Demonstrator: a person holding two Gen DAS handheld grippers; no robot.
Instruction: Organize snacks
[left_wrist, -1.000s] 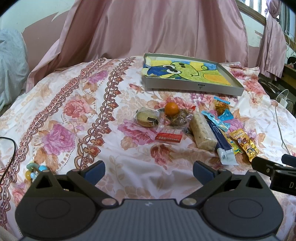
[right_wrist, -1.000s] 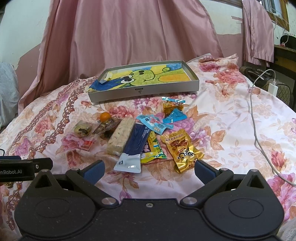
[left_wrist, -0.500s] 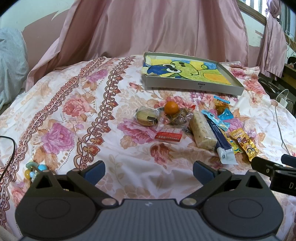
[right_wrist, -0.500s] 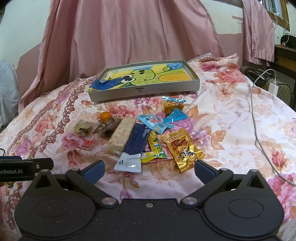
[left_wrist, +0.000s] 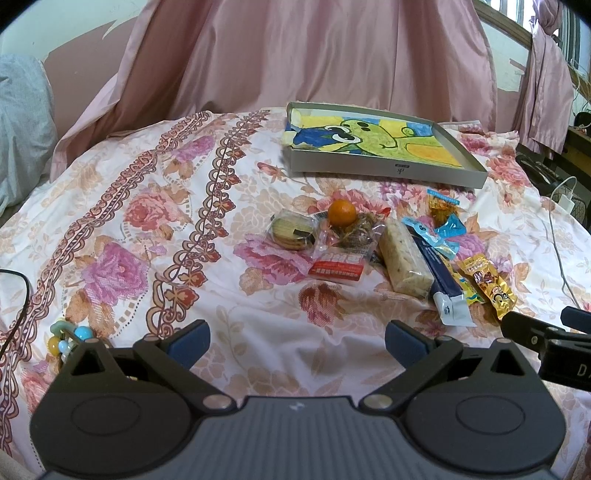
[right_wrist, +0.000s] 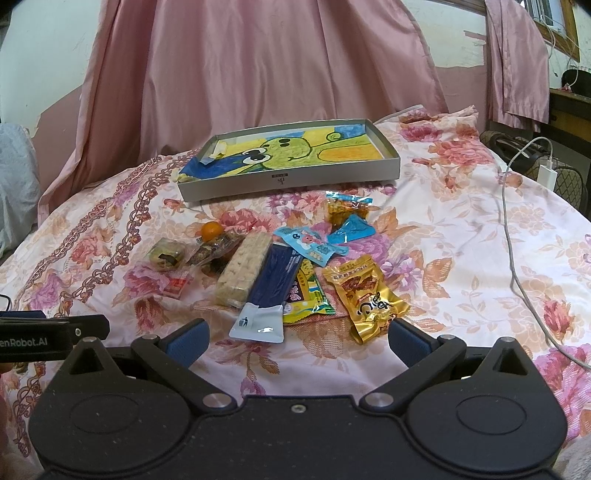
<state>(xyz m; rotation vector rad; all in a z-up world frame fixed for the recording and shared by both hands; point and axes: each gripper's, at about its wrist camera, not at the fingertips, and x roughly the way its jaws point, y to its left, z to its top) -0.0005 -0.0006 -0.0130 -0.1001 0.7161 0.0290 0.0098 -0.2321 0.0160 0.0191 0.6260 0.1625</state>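
A pile of snacks lies on the floral bedspread: an orange (left_wrist: 342, 213) (right_wrist: 211, 230), a wrapped round cookie (left_wrist: 293, 233) (right_wrist: 166, 254), a pale rice bar (left_wrist: 404, 258) (right_wrist: 244, 269), a dark blue packet (left_wrist: 441, 275) (right_wrist: 269, 291), a gold packet (left_wrist: 489, 286) (right_wrist: 371, 295) and small blue packets (right_wrist: 314, 248). A grey shallow box (left_wrist: 384, 170) (right_wrist: 288, 182) with a cartoon drawing inside sits behind them. My left gripper (left_wrist: 297, 341) is open and empty, short of the pile. My right gripper (right_wrist: 297, 338) is open and empty, just before the blue and gold packets.
Pink curtains hang behind the bed. A white charger cable (right_wrist: 511, 236) runs down the right side. A beaded toy (left_wrist: 66, 338) and a black cable (left_wrist: 18, 295) lie at the left. A grey pillow (left_wrist: 22, 122) is at far left.
Both grippers have edged slightly forward toward the snacks. Nothing was picked up or moved.
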